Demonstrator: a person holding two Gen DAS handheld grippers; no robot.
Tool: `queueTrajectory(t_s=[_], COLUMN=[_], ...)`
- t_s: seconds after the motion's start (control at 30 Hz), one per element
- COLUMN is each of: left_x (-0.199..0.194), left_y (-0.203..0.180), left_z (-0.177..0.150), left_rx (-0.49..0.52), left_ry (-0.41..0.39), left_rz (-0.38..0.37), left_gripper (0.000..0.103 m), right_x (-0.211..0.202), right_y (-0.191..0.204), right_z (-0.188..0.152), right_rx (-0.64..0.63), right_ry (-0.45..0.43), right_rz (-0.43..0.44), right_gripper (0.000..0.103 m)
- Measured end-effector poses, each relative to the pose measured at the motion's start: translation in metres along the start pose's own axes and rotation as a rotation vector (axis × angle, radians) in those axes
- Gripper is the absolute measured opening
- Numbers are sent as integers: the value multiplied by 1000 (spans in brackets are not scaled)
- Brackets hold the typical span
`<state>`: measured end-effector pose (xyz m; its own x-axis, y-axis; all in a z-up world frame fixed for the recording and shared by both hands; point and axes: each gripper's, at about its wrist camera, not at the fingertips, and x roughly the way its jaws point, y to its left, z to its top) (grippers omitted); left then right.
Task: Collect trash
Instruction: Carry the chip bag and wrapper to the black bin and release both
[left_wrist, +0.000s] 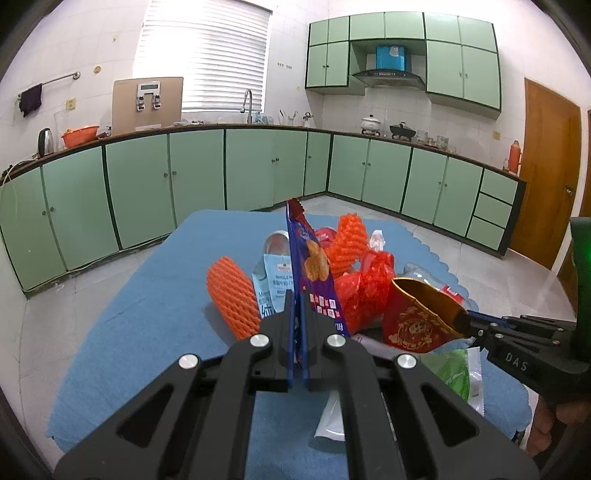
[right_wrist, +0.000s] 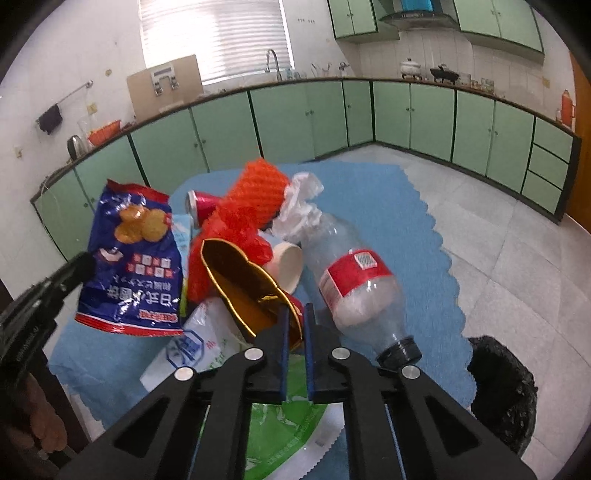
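Covering the counter (right_wrist: 424, 206), a blue cloth (left_wrist: 147, 295) carries the heap of trash; beside the counter on the floor stands a bin lined with a black bag (right_wrist: 506, 391); a clear plastic bottle (right_wrist: 354, 273) with a red label lies on the cloth, its dark cap toward the bin; a crumpled red plastic bag (right_wrist: 229, 240) sits mid-heap with an orange foam net (right_wrist: 262, 192) on top and a second orange net (left_wrist: 232, 299) lying to the left of the heap; the left tongs (left_wrist: 297, 317) are pressed together on a blue snack bag (right_wrist: 133, 258), holding it upright and clear of the cloth; the right tongs (right_wrist: 295, 321) are clamped on the edge of a red-and-gold packet (left_wrist: 417, 317), its gold inside gaping open above the heap; a white paper cup (right_wrist: 290, 266) lies on its side behind the packet.
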<state>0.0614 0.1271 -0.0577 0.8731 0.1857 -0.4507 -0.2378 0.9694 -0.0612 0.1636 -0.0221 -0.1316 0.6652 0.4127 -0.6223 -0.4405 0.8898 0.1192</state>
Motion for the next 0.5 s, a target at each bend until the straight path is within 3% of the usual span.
queueTrajectory(t_s=[0.33,0.5], left_x=[-38,-52], left_y=[-4,-30], left_z=[26,38], left_rx=[0,34], left_ry=[-122,-174], left_rz=[-19,-106], left_gripper=[2,2], right_x=[-54,-98], right_y=[7,-13], right_z=[20,27], right_rx=[-5,27], right_ry=[-132,-222], right_rz=[98,68], right_gripper=[6,6])
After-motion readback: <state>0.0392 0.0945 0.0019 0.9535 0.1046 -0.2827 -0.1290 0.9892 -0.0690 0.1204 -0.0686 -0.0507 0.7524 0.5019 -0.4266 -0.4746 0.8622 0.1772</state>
